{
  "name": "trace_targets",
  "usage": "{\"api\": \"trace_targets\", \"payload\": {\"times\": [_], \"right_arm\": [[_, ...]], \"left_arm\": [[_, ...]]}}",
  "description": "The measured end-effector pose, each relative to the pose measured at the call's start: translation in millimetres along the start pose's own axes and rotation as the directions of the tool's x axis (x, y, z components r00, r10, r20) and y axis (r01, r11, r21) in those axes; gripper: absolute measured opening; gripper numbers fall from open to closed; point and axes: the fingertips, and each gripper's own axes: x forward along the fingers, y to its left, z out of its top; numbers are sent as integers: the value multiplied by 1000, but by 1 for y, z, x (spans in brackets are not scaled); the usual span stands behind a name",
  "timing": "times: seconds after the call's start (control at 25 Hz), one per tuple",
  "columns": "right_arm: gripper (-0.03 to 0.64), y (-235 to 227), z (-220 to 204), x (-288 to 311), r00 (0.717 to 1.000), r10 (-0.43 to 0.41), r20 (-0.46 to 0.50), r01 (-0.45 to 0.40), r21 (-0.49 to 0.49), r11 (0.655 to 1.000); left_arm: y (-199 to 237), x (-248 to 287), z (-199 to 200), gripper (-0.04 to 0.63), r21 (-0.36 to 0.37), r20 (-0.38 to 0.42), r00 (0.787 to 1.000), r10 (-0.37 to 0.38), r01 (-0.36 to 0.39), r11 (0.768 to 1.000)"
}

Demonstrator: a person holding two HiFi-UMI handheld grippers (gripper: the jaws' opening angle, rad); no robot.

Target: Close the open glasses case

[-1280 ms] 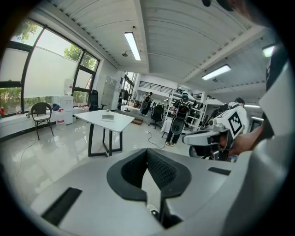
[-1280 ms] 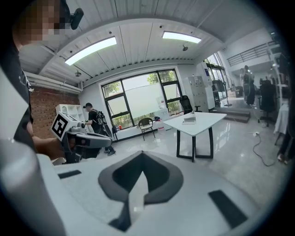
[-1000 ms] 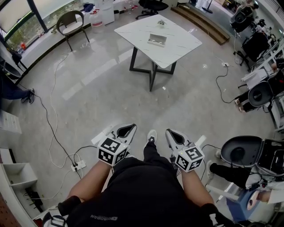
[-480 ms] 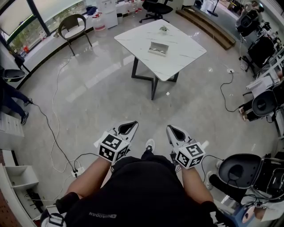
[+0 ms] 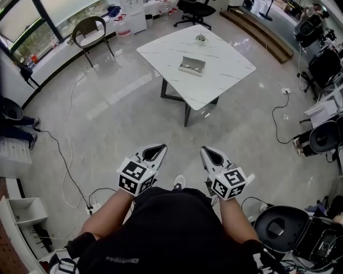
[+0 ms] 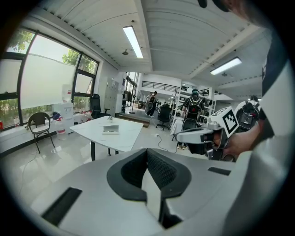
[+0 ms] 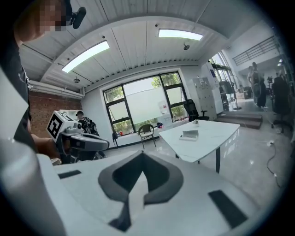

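Observation:
An open silver glasses case lies near the middle of a white marble-look table, far ahead across the floor. The case also shows small in the left gripper view and in the right gripper view. Both grippers are held close to the person's waist, several steps short of the table. My left gripper is shut with nothing in it, its pads meeting at the tip. My right gripper is shut and empty as well.
A small object sits at the table's far edge. A brown chair stands by the windows at the back left, an office chair behind the table. Cables and a power strip lie on the floor at left. Equipment crowds the right.
The person has stepped forward, so the table and case sit a little nearer and lower in the head view. Both grippers stay shut in the same pose.

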Motion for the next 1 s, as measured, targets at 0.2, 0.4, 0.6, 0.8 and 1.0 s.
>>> {"api": "trace_targets", "payload": {"times": [0.2, 0.4, 0.6, 0.8, 1.0], "right_arm": [[2, -32, 9, 13, 1000, 20, -7, -20, -2, 1000], [2, -61, 15, 21, 1000, 23, -12, -23, -2, 1000], [2, -78, 22, 25, 1000, 22, -4, -22, -4, 1000], [2, -91, 23, 24, 1000, 17, -14, -17, 7, 1000], [2, -103, 23, 24, 1000, 3, -20, -2, 18, 1000]], "left_arm": [[10, 31, 16, 3, -5, 5, 1000, 23, -23, 1000], [14, 58, 31, 3, -10, 14, 999, 32, -32, 999], [23, 75, 33, 3, -15, -2, 999, 42, -42, 999], [23, 92, 47, 3, -8, 5, 999, 32, -32, 999], [21, 103, 47, 3, -17, -9, 1000, 21, -21, 1000]]}}
